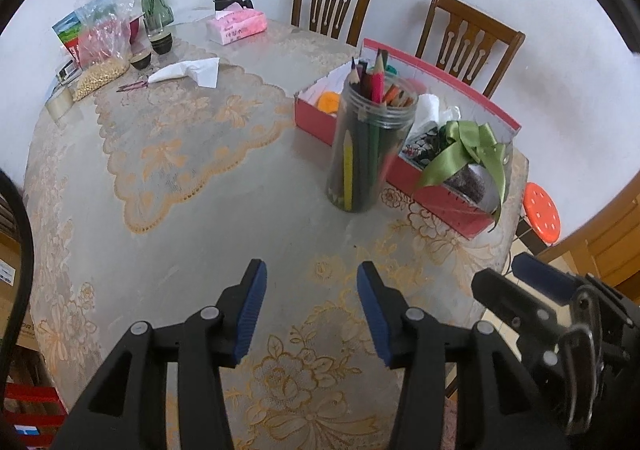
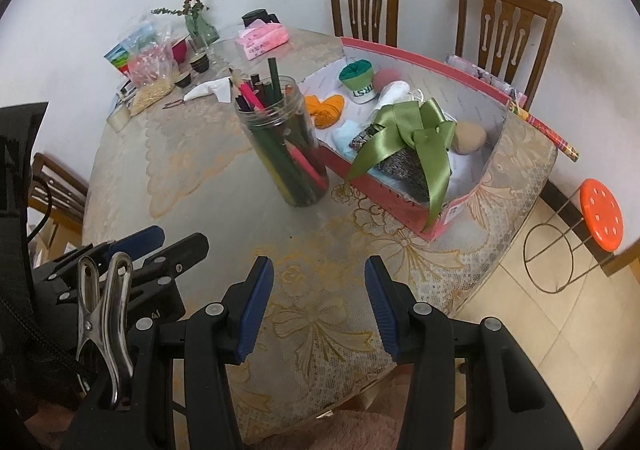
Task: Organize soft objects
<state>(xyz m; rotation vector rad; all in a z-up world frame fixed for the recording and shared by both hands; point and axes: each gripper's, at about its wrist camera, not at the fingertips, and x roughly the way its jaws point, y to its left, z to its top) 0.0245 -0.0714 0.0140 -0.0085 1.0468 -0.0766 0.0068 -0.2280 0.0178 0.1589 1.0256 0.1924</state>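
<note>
Left gripper (image 1: 311,270): fingers apart, nothing between, above bare lace-covered surface (image 1: 168,186).
Right gripper (image 2: 319,264): fingers apart, empty, over surface edge.
Pencil jar (image 2: 286,142): upright, just beside box.
Red box (image 2: 384,206): holds soft objects: green ribbon bow (image 2: 416,130), orange cloth (image 2: 326,110), rolled socks (image 2: 358,80).
Tissue pack (image 1: 237,25): far side.

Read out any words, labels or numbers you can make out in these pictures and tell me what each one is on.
"RST": on the white band of the green and white rolled cloth in the red box; its first letters are hidden.
"AI": on the left gripper body; the rest is cut off.
Pink tissue pack: dark print, too blurred to read.
Label on the box's near end: too small to read.
</note>
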